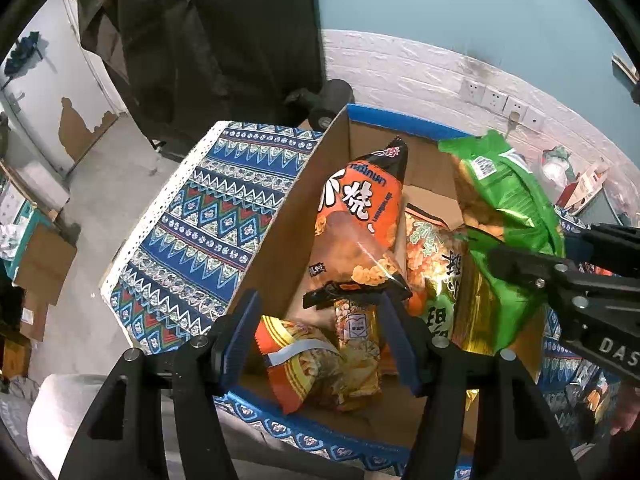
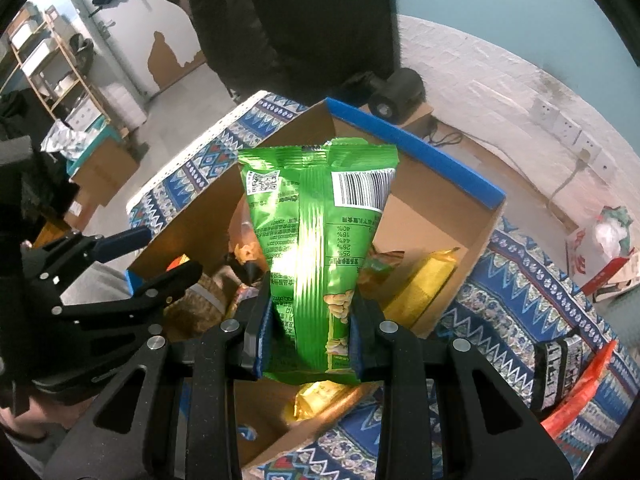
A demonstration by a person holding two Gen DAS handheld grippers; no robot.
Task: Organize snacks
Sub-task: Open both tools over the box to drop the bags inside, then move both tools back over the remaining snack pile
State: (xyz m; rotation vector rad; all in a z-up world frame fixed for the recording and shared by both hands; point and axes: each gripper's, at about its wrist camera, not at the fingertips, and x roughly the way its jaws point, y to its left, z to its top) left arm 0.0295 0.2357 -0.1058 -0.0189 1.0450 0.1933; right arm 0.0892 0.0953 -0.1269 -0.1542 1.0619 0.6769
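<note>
- The shiny green foil snack bag (image 2: pixel 316 248) stands upright at the centre of the right wrist frame, above the open brown cardboard box with blue rim (image 2: pixel 448 160).
- The right tongs (image 2: pixel 310 332) are clamped tight on its lower end.
- The left tongs (image 1: pixel 316 340), at lower centre of the left wrist frame, stand parted and empty over an orange crinkled snack bag (image 1: pixel 356 220) lying in the box.
- The box sits on a bench covered by a blue patterned cloth (image 1: pixel 224 216).
</note>
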